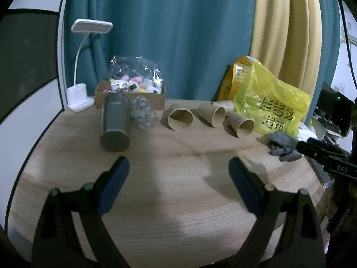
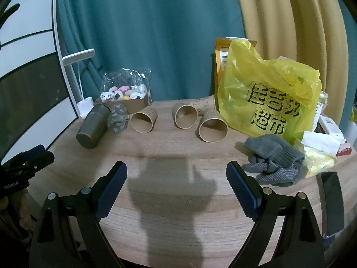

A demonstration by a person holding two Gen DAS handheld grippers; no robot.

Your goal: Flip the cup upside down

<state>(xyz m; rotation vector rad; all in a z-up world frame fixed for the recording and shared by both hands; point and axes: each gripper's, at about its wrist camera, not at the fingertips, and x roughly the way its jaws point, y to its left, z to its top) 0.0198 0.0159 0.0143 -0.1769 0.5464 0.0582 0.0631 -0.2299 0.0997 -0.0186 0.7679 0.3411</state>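
Three brown paper cups lie on their sides on the wooden table (image 1: 178,189), mouths towards me: a left cup (image 1: 179,118) (image 2: 143,120), a middle cup (image 1: 213,115) (image 2: 184,115) and a right cup (image 1: 242,124) (image 2: 213,126). A dark metal tumbler (image 1: 115,124) (image 2: 92,127) and a clear patterned cup (image 1: 142,112) (image 2: 117,118) also lie on their sides at the left. My left gripper (image 1: 178,169) is open and empty, well short of the cups. My right gripper (image 2: 176,172) is open and empty too, in front of the cups.
A cardboard box of small toys (image 1: 130,93) (image 2: 125,98) and a white desk lamp (image 1: 80,98) stand at the back left. A yellow plastic bag (image 1: 270,102) (image 2: 267,96) stands at the back right, grey gloves (image 1: 283,146) (image 2: 272,158) before it. A phone (image 2: 332,203) lies at the right edge.
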